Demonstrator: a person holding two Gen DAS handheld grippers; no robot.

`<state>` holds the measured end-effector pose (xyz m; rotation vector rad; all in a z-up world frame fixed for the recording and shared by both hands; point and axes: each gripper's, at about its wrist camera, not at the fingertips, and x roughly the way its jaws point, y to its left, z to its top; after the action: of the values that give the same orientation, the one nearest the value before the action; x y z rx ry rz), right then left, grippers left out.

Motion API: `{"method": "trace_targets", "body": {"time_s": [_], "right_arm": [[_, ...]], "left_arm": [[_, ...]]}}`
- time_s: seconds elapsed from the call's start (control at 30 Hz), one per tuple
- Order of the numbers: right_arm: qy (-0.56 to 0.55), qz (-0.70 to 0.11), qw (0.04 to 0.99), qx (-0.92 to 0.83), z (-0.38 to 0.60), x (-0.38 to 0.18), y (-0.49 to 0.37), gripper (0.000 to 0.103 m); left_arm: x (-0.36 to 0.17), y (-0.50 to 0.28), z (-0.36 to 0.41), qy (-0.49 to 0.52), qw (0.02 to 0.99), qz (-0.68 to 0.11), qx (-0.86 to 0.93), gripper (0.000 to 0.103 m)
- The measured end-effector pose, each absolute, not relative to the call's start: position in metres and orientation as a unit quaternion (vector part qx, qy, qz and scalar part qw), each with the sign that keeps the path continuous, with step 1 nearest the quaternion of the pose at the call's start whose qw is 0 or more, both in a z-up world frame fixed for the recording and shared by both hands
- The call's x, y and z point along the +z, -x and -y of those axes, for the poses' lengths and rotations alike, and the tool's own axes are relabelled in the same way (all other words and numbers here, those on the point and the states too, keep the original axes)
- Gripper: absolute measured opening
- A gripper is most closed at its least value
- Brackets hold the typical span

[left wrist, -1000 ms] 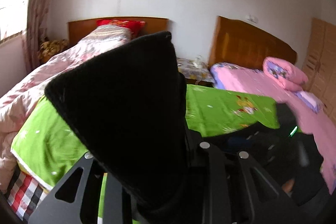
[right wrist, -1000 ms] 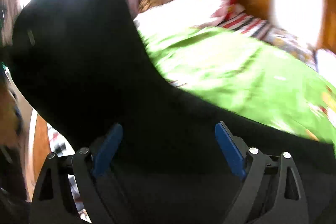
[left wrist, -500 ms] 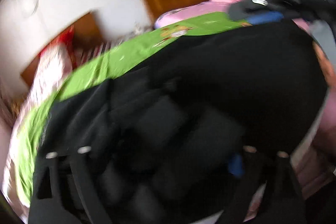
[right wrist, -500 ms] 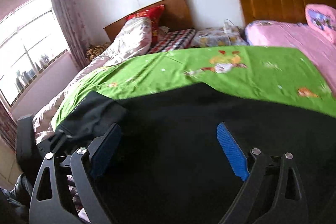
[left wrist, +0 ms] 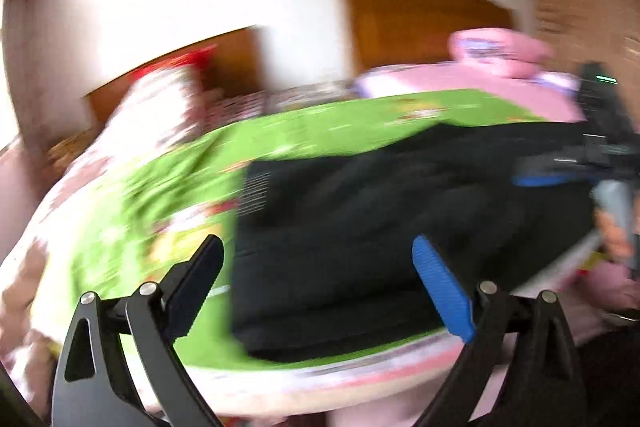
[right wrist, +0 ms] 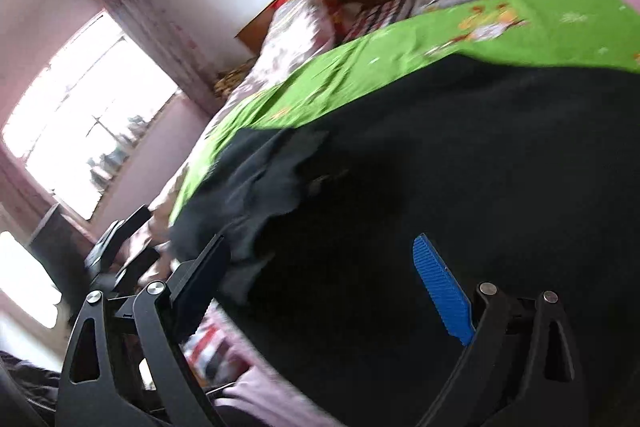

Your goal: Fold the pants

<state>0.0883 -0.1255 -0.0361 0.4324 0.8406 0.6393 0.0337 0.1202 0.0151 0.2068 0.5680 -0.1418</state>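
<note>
Across the middle of the left wrist view, the black pants (left wrist: 360,227) are seen lying flat on the green sheet (left wrist: 320,131) of the bed, their long axis running from the centre-left of the frame toward the right edge. One squared end with a ribbed band points to the left; the other end reaches the right gripper (left wrist: 560,171) at the far right, where blur hides how it meets the cloth. The left gripper (left wrist: 320,267) is held over the near edge of the pants with its jaws spread wide; they have just been opening, and no cloth is pinched between them.

From the right wrist view, the pants (right wrist: 440,167) fill the lower right, with a rumpled grey-black edge toward the lower left. The right gripper (right wrist: 324,259) has its jaws spread, the cloth lying beneath and between them without being pressed.

Compared with a second ago, the pants are no longer lifted as a hanging fold close before the left camera, where the jaws were nearly pressed together on them; they have been laid down on the sheet and released.
</note>
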Motion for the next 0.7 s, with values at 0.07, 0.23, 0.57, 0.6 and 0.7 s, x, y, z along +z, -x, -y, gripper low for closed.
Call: {"method": "trace_targets", "body": {"time_s": [0.07,0.23,0.57,0.6,0.7], "right_arm": [[-0.184,-0.378,0.855,0.304,0.115,-0.025,-0.08,0.084],[-0.163,-0.354,0.839,0.38,0.081,0.003,-0.059,0.071],[-0.168,-0.429,0.816,0.348,0.062,-0.035,-0.077,0.064],[-0.165,-0.423,0.819,0.35,0.059,-0.031,-0.08,0.064],[-0.172,-0.421,0.817,0.355,0.053,-0.031,-0.093,0.059]], "left_arm": [[0.015,-0.034,-0.15,-0.085,0.956,-0.28,-0.022,0.095],[0.002,-0.031,-0.167,-0.076,0.955,-0.286,-0.013,0.095],[-0.038,-0.022,-0.167,-0.115,0.938,-0.324,-0.038,0.096],[-0.037,-0.02,-0.167,-0.121,0.938,-0.322,-0.036,0.096],[-0.028,-0.01,-0.165,-0.131,0.94,-0.313,-0.04,0.096]]}}
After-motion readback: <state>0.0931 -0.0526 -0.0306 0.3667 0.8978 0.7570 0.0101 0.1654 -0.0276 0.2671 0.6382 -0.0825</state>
